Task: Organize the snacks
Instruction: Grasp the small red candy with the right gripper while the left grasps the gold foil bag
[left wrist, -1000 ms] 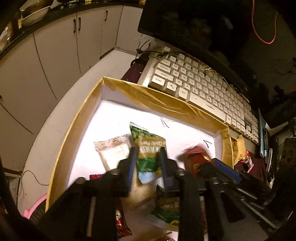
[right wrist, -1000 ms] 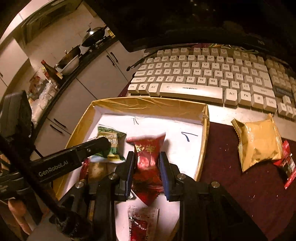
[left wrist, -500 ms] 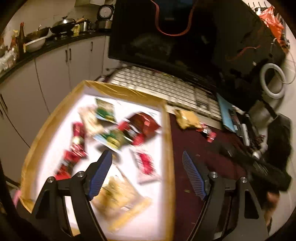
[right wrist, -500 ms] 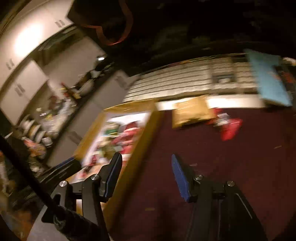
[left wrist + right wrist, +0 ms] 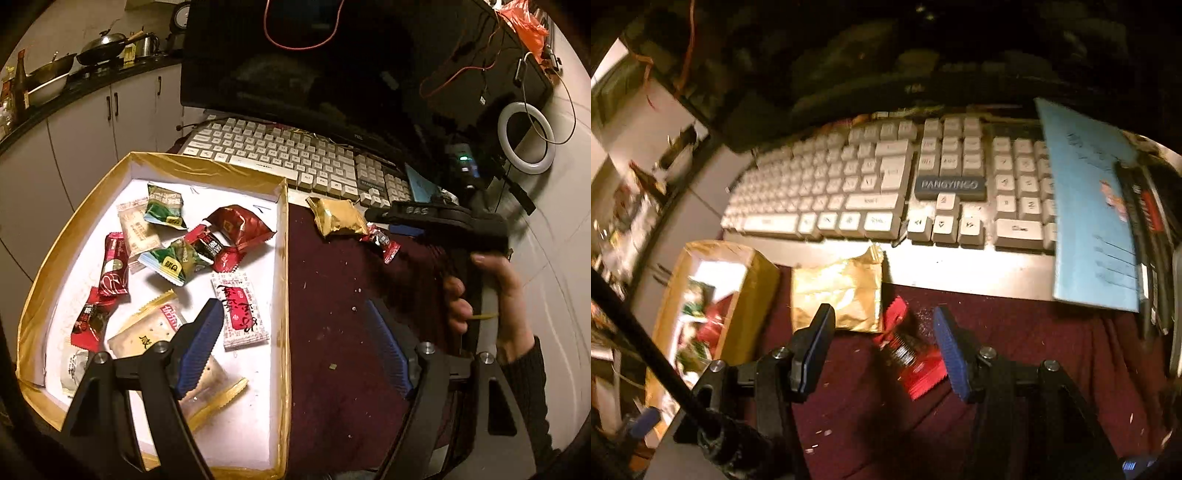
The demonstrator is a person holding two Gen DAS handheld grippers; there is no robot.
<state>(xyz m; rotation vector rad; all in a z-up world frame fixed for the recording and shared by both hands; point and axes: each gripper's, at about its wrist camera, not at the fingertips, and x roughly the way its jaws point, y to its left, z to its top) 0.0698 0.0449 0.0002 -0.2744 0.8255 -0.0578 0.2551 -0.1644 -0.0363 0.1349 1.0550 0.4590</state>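
two snacks lie outside the gold-edged cardboard tray [image 5: 284, 258], on the maroon cloth [image 5: 332, 314] in front of the keyboard [image 5: 280, 155]: a gold foil packet [image 5: 338, 220] and, touching its right-hand corner, a small red wrapper [image 5: 384, 243]. the relation that matters is between that red wrapper [image 5: 910, 354] and the right gripper [image 5: 886, 350]. in the right wrist view the wrapper sits just ahead of and between the two spread fingers, a little nearer the blue ribbed pad [image 5: 951, 354] on the right than the dark finger on the left, and no pad presses on it. its long axis runs diagonally, from upper left near the gold packet [image 5: 836, 291] down to lower right, so it lies at a slant to the line across the jaws; a slight roll of the wrist would probably give a squarer bite across its narrow width. the right gripper is plainly the nearer one: seen from the left wrist camera, it hovers just above and beyond the two loose snacks, held by a hand [image 5: 491, 295] in a dark sleeve. the left gripper [image 5: 295, 354] is also spread wide with nothing between its fingers, straddling the tray's right wall well back from the loose snacks, with the already gathered packets in the tray to its left.
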